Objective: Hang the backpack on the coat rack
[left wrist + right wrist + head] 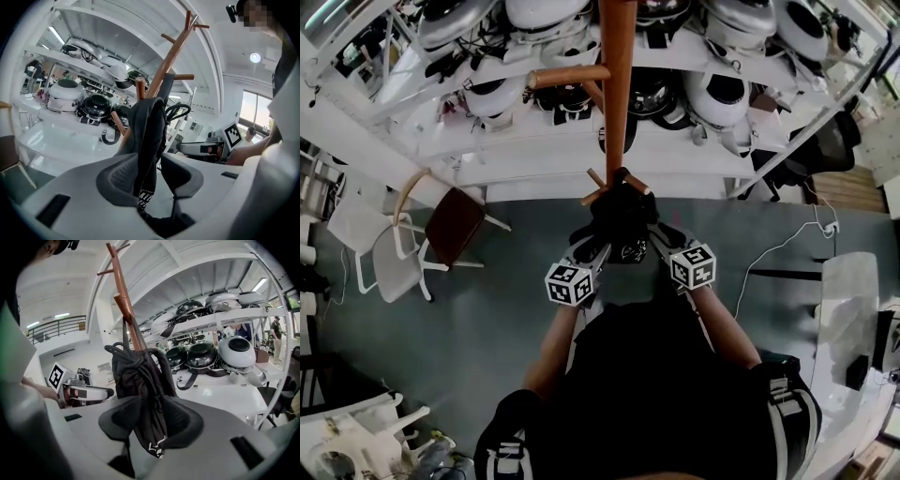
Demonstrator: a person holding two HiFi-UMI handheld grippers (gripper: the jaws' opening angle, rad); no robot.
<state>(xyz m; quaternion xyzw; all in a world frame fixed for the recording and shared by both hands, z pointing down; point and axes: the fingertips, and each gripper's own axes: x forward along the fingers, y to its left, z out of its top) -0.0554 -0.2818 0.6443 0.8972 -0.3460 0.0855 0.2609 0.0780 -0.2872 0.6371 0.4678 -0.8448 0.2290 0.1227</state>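
Observation:
A black backpack (619,220) hangs on the wooden coat rack (618,94), bunched against the pole below its pegs. My left gripper (596,247) and right gripper (662,240) reach up to it from either side. In the left gripper view the jaws (152,173) stand wide. A fold of the backpack (147,126) drapes between them, lying against the left pad with a gap to the other. In the right gripper view the jaws (151,420) are spread too, and a strap of the backpack (136,371) dangles loosely between them. The coat rack (123,291) rises behind.
White shelves (534,141) loaded with helmets (717,94) stand right behind the rack. A chair with a brown seat (455,225) and a white chair (380,267) are at the left. A pale desk (848,309) is at the right.

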